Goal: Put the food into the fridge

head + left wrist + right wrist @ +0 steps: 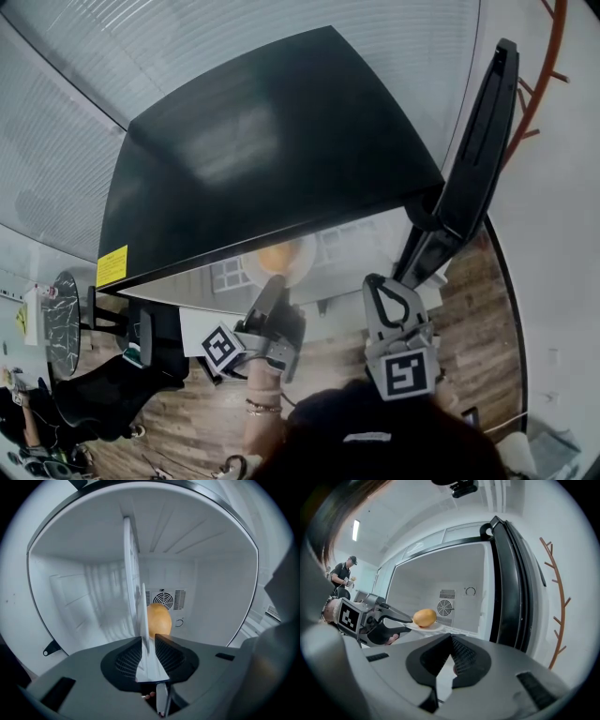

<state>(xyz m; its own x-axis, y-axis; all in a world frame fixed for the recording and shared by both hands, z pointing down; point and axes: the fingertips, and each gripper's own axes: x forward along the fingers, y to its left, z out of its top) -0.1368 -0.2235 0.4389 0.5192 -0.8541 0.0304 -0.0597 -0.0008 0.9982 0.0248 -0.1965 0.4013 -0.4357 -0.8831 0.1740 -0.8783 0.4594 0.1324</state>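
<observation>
Inside the fridge is where your load already sits, so the main part of the job looks done. Its door stands swung wide at the fridge's right side. The task does not ask you to shut it, though I would judge that a sensible finish.

The white plate lies level, low in the fridge's compartment and near its front edge. It appears to rest on the compartment floor, but I cannot tell for sure that it bears its own weight. On the plate sits the yellow-orange fruit, in front of the fan grille on the fridge's back wall.

What is left, as I read it, is to draw your left gripper back out of the fridge without dragging the plate along. Its jaws stand wide, one on each side of the plate's near rim, with a gap showing between rim and pad — they are around the plate, not clamped on it. The fruit lies just past the jaw tips, deeper into the fridge.

Your right gripper hangs outside the fridge, in front of the opening — its jaw tips are together with nothing between them.
</observation>
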